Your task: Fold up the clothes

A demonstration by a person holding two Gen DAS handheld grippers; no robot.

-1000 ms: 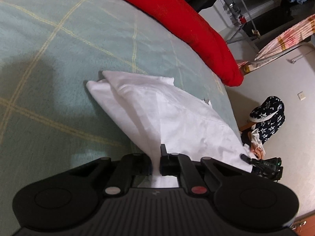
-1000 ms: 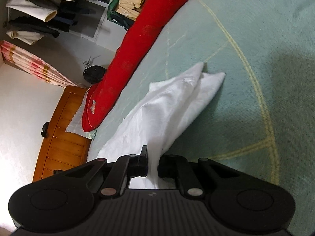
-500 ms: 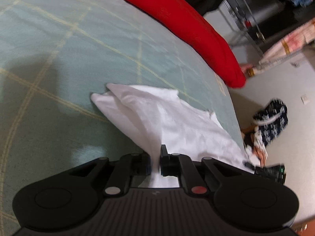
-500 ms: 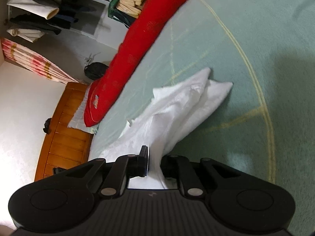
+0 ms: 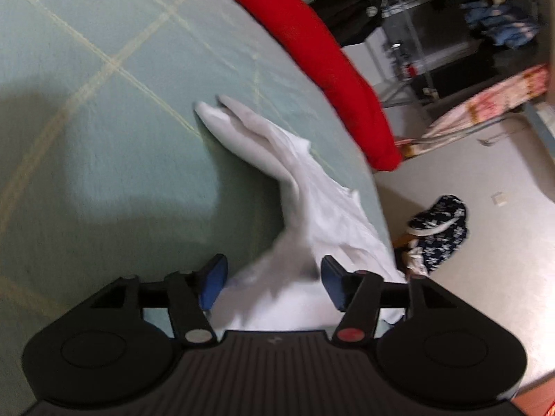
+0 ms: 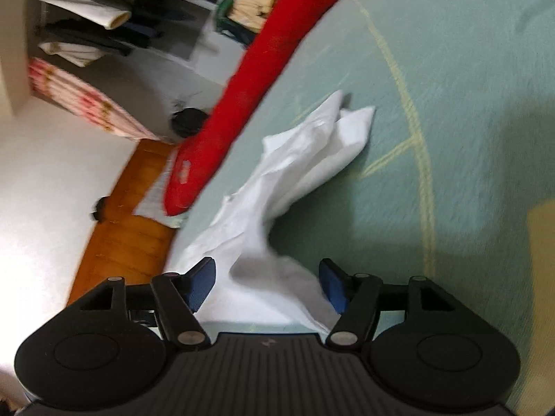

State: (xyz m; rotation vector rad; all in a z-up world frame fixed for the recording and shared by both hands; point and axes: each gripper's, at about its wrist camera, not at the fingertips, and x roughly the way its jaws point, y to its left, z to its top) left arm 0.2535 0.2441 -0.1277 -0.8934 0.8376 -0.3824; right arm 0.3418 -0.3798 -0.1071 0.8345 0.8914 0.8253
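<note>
A white garment [image 5: 305, 204] lies on the pale green bed cover [image 5: 104, 138], stretched from its far folded end toward me. My left gripper [image 5: 274, 277] is open, its blue pads wide apart, with the near cloth lying loose between them. In the right wrist view the same white garment [image 6: 295, 180] runs away from my right gripper [image 6: 267, 279], which is also open with the near cloth bunched between its pads. Neither gripper holds the cloth.
A long red bolster [image 5: 312, 55] lies along the far edge of the bed and also shows in the right wrist view [image 6: 242, 104]. Beyond the bed edge are a wooden floor [image 6: 125, 228], a clothes rack [image 5: 451, 34], hanging clothes [image 6: 90, 17] and a dark patterned slipper [image 5: 440, 222].
Both grippers were shut on the white garment's near edge; both have now opened and let it go. The near cloth has dropped and slackened.
</note>
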